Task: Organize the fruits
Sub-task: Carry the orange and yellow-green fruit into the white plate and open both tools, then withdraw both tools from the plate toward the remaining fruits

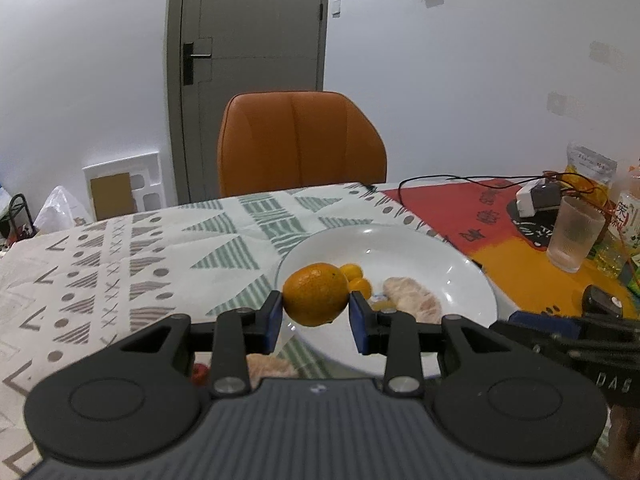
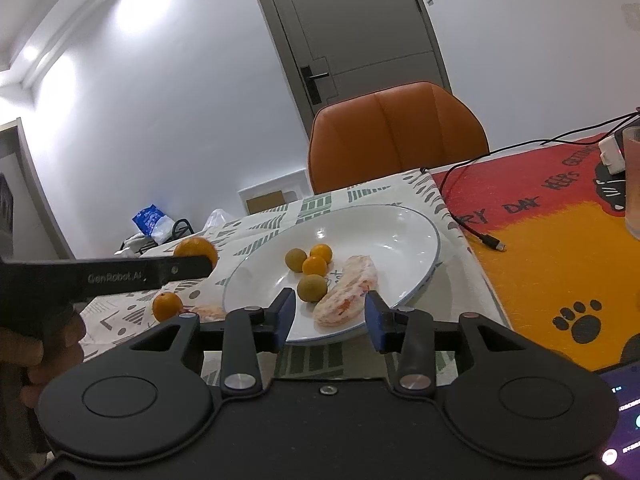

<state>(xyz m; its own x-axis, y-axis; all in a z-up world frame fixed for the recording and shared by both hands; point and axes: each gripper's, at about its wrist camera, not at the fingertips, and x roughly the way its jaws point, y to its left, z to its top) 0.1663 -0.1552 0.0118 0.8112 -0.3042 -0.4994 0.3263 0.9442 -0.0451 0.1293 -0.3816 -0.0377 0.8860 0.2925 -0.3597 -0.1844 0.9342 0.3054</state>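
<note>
Room: we see white walls, a grey door [image 1: 248, 32] and an orange leather chair [image 1: 300, 140] behind a table under a white cloth with green and grey geometric print [image 1: 120, 256].
Plate: a round white ceramic plate [image 2: 384, 232] sits on the cloth beside a red and orange mat [image 2: 560, 248].
Left gripper [image 1: 316, 312]: we find its blue-padded fingers [image 1: 273, 320] closed on a large round orange [image 1: 315, 294], one pad on each side, the fruit held above the plate's near-left rim.
Right gripper [image 2: 330, 314]: its fingers stand apart and hold nothing; a peeled pale pomelo segment [image 2: 346, 296] lies on the plate between and just beyond the tips.
On the plate: four small round kumquats [image 2: 316, 266], two orange and two greenish, lie left of the segment.
Off the plate: a small orange tangerine [image 2: 167, 306] and another peeled piece [image 2: 208, 312] rest on the cloth.
Mat: a frosted ribbed glass tumbler [image 1: 574, 236] stands there.
</note>
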